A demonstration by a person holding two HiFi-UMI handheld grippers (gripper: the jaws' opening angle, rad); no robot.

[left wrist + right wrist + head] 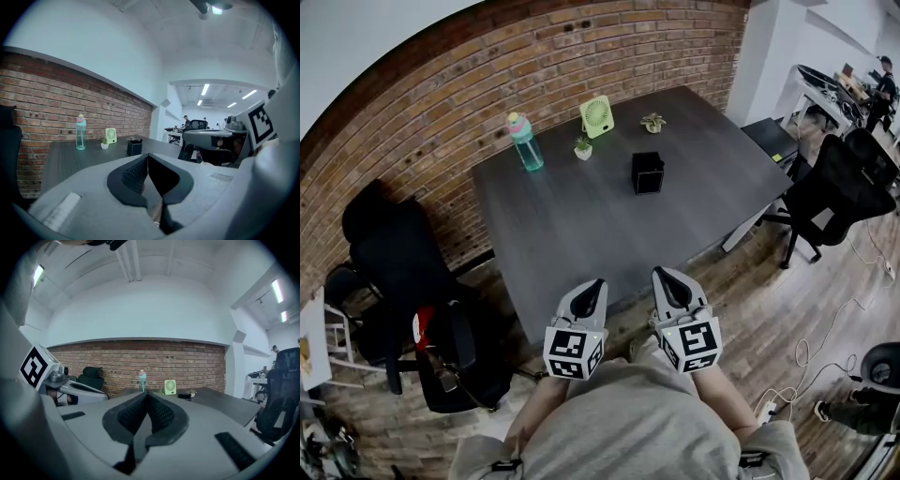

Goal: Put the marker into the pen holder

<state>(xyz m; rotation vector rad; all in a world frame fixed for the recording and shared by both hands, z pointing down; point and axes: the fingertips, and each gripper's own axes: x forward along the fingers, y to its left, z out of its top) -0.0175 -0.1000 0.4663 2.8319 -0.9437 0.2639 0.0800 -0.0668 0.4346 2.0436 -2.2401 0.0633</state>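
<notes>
The room was bright and evenly lit. Ceiling strips glowed far back in my left gripper view, a lamp flared overhead, and another strip light glared in my right gripper view. The dark table carried a dull sheen and faint shadows. Every view bowed at its edges, with black corners. My left gripper looked soft near the lens.

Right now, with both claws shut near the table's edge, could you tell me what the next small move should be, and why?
I would probably ease both claws forward over the table and look for the marker. The left claw and right claw are shut and empty, the pen holder stands well across the top, and no marker shows in any view.
</notes>
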